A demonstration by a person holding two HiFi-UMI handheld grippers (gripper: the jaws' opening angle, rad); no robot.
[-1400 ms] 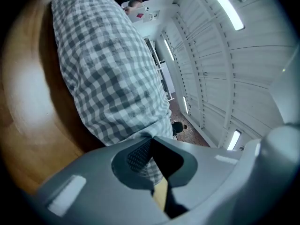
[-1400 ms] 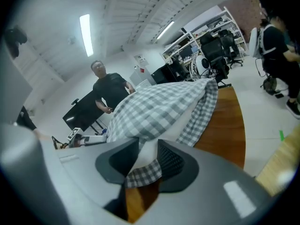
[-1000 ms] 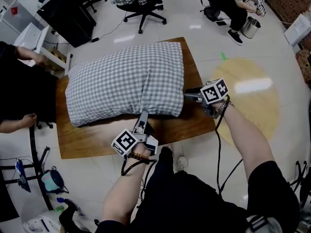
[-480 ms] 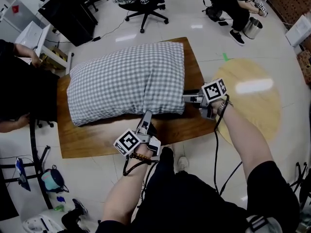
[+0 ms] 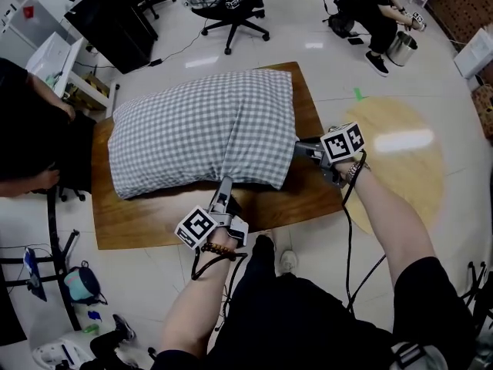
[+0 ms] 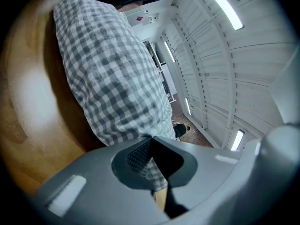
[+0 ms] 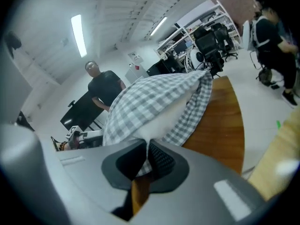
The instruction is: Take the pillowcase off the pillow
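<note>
Pillowcase point(image 5: 200, 129), grey-and-white check, is on the pillow, which lies across the wooden tabletop point(image 5: 139, 218) with its open end toward the right claw point(image 5: 300, 149). The left claw point(image 5: 224, 187) is clamped tight on a fold of the checked cloth at the near edge. The right claw's jaws have just closed, nipping the open end where the white pillow point(image 7: 161, 118) shows, with checked cloth between the pads as well.
</note>
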